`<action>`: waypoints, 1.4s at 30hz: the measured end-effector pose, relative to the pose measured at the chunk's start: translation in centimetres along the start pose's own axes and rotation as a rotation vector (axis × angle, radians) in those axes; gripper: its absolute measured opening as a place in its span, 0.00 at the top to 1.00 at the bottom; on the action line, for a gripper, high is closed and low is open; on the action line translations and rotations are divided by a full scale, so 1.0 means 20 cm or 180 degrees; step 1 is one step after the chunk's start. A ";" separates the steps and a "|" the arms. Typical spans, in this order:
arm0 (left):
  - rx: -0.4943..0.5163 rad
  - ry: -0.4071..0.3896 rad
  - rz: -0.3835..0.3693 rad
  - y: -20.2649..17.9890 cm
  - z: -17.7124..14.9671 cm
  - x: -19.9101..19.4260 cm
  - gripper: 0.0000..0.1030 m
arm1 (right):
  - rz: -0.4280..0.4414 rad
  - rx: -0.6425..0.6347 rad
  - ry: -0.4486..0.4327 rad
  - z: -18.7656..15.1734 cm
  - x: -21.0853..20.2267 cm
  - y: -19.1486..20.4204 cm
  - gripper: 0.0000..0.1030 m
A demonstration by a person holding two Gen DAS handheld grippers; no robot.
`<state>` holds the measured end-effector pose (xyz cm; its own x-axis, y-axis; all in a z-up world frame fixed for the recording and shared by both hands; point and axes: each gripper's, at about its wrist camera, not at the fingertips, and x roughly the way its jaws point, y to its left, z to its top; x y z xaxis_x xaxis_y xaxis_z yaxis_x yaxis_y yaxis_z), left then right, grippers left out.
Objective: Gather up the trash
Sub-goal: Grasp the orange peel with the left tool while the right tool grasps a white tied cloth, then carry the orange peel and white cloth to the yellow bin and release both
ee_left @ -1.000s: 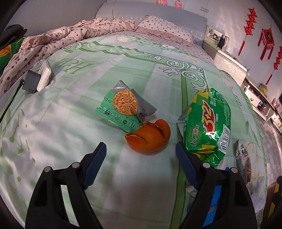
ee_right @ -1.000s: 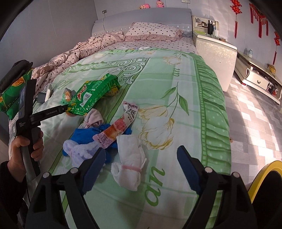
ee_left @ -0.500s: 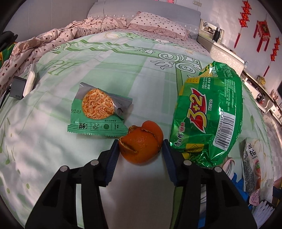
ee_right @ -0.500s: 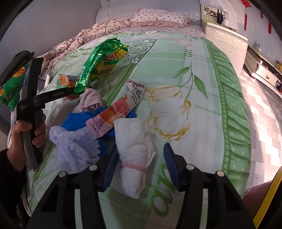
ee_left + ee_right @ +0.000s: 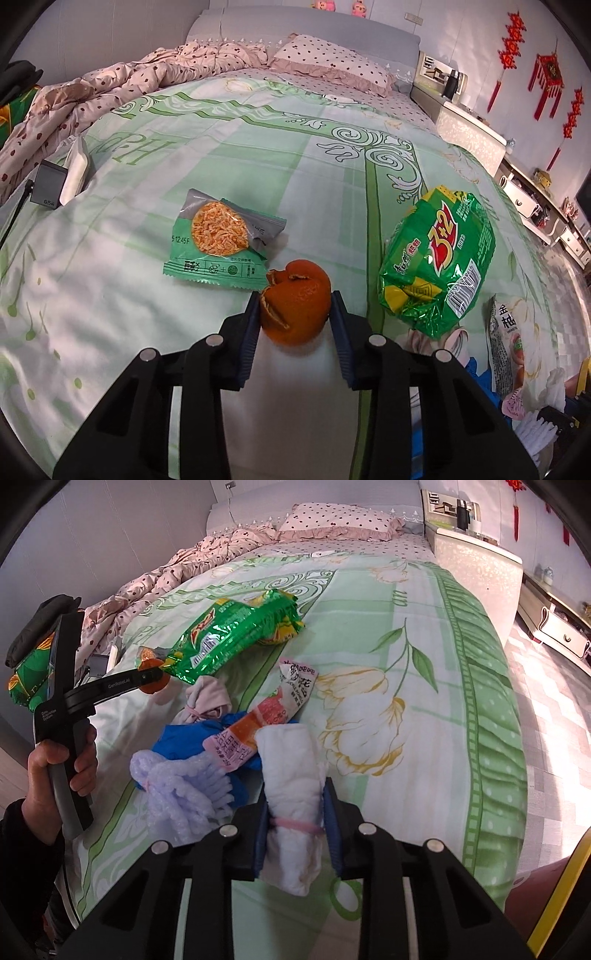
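My left gripper is shut on an orange peel on the green bedspread; the peel also shows in the right wrist view. A small green snack wrapper lies just beyond it, and a big green biscuit bag lies to its right. My right gripper is shut on a rolled white cloth bundle tied with a pink band. A pink and orange wrapper lies just ahead of it, beside the biscuit bag.
Blue cloth, a lilac fluffy item and a pink sock ball lie left of the bundle. A charger and white packet sit at the bed's left edge. A crumpled duvet and a pillow lie far back. A nightstand stands right.
Both grippers moved in on their objects and closed: the left around the orange peel, the right around the white cloth bundle. The biscuit bag lies lower and flatter than half a second ago.
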<state>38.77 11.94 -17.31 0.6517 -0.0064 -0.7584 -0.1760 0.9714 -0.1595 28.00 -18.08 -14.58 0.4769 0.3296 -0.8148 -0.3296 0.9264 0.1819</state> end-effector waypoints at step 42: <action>0.0767 -0.0984 -0.1059 -0.97 -0.16 -1.62 0.66 | -0.0315 0.0406 -0.1753 -0.15 -1.68 -0.16 0.75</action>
<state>18.79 -7.53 8.33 0.8377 -0.2894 -0.4632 0.2294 0.9561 -0.1825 10.62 -32.68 10.45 0.8659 0.2546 -0.4306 -0.1770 0.9611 0.2121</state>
